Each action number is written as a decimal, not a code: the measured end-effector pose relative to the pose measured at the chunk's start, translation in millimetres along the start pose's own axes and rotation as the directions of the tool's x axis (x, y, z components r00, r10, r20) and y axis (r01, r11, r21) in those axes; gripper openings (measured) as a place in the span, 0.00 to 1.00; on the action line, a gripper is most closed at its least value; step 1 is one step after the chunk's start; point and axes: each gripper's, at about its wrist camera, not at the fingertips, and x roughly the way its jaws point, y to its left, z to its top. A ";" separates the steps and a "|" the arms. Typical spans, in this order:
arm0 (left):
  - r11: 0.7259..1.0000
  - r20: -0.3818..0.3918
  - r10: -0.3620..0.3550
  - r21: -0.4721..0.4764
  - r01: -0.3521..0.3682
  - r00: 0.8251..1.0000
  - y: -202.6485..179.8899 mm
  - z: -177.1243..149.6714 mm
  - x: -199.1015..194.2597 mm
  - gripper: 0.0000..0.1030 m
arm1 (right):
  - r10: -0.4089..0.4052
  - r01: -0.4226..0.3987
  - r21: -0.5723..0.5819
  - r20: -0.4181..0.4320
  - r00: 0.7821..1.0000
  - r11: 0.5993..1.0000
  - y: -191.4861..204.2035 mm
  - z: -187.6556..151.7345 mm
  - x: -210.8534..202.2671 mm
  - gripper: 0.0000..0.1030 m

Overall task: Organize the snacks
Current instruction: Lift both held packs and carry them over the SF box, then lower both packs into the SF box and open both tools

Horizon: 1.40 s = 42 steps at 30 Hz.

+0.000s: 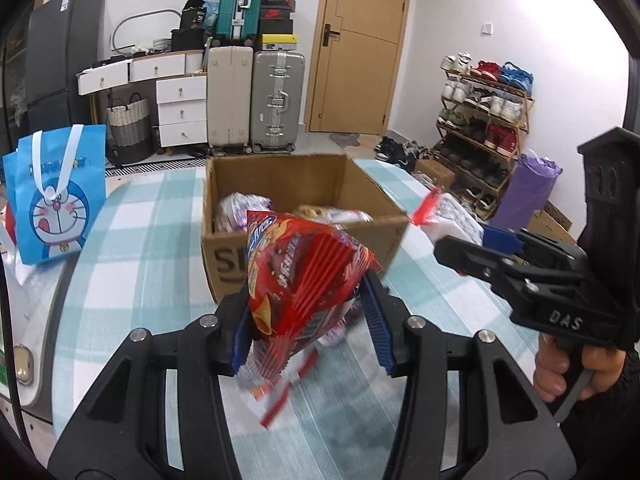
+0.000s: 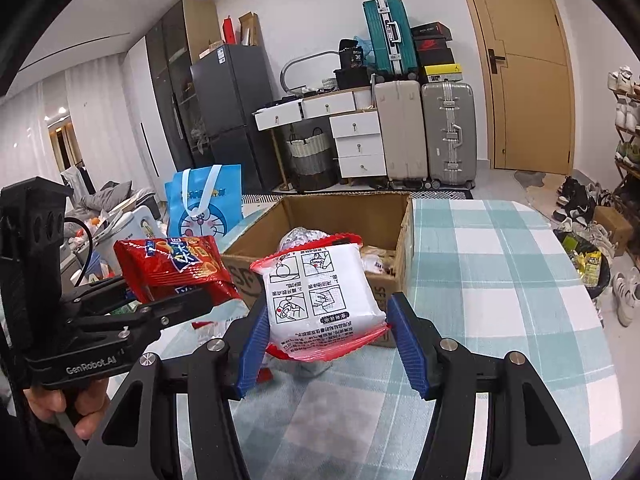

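Blue ribbed pads of the left gripper (image 1: pixel 308 320) clamp a red snack bag (image 1: pixel 304 276); the right gripper (image 2: pixel 330 340) pinches a white red-edged packet (image 2: pixel 320 296). Both are held above the checked tablecloth (image 2: pixel 500 280), just short of the cardboard box (image 1: pixel 304 176). Several snacks are already boxed; these two remain, plus some loose on the cloth. Legible: "GenRobot.AI", "DAS".

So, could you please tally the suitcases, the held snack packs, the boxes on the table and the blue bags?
Suitcases: 3
Held snack packs: 2
Box: 1
Blue bag: 1
Total: 7
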 end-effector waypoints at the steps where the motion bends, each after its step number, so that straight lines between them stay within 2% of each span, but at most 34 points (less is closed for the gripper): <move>1: 1.000 0.002 0.008 -0.001 -0.008 1.000 2.6 4.6 2.4 0.44 | 0.000 0.000 -0.002 -0.002 1.000 1.000 0.1 2.8 2.3 0.57; 8: 0.999 0.008 0.048 -0.005 -0.048 0.999 15.4 35.6 25.2 0.44 | 0.004 -0.003 0.018 -0.007 1.000 1.000 0.4 26.4 26.3 0.57; 18: 0.996 -0.006 0.084 -0.022 -0.084 0.996 25.4 70.3 80.8 0.44 | -0.015 0.015 0.025 -0.034 0.999 1.000 0.3 39.2 65.3 0.57; 29: 0.993 -0.031 0.117 -0.014 -0.118 0.993 42.7 73.3 127.1 0.44 | -0.037 0.040 0.054 -0.059 0.998 0.998 -8.7 44.6 88.2 0.57; 42: 0.989 -0.047 0.143 0.036 -0.141 0.989 40.1 72.8 152.9 0.44 | -0.039 0.044 0.050 -0.082 0.996 0.998 -13.6 52.1 108.7 0.58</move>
